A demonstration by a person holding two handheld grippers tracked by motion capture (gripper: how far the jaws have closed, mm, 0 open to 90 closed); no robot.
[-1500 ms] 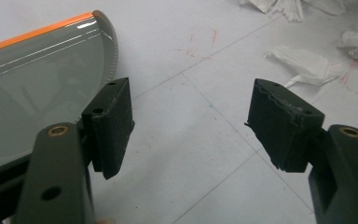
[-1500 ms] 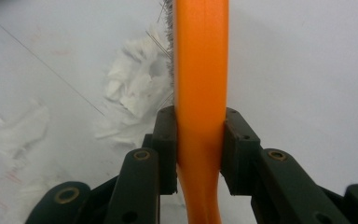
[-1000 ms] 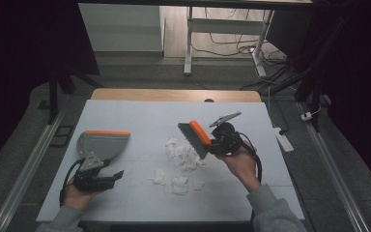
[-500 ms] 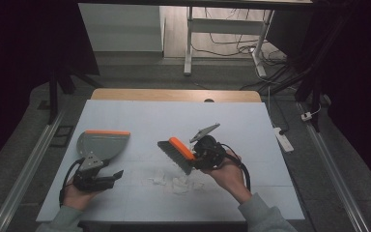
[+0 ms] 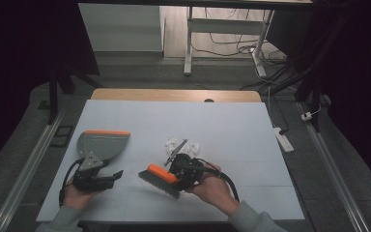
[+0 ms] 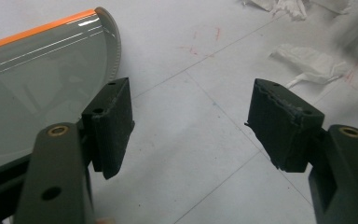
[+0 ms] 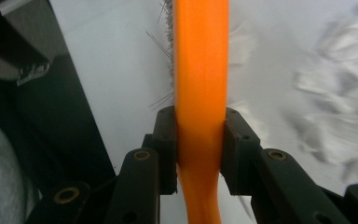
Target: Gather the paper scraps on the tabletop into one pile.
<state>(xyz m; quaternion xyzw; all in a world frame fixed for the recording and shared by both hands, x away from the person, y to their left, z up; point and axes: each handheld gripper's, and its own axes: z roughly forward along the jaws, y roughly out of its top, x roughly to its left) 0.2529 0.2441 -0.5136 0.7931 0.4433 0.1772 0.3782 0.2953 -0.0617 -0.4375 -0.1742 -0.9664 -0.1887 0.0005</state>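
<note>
Sweeping step: the right gripper [image 5: 176,170], fingers clenched on the orange-backed grey-bristled hand brush [image 5: 160,180], must push the crumpled white paper scraps [image 5: 182,144] toward the grey orange-edged dustpan [image 5: 102,143] beside the released left gripper [image 5: 110,176].

Your left hand-held gripper [image 6: 189,126] stands with jaws wide apart over the bare tabletop [image 6: 182,154]. The dustpan [image 6: 37,84] lies beside its left jaw, and crumpled tissues [image 6: 314,63] lie beyond the right one.

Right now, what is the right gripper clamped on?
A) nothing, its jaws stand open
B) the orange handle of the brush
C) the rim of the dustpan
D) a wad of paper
B: in the right gripper view both pads of the right gripper press the orange brush handle.
</note>
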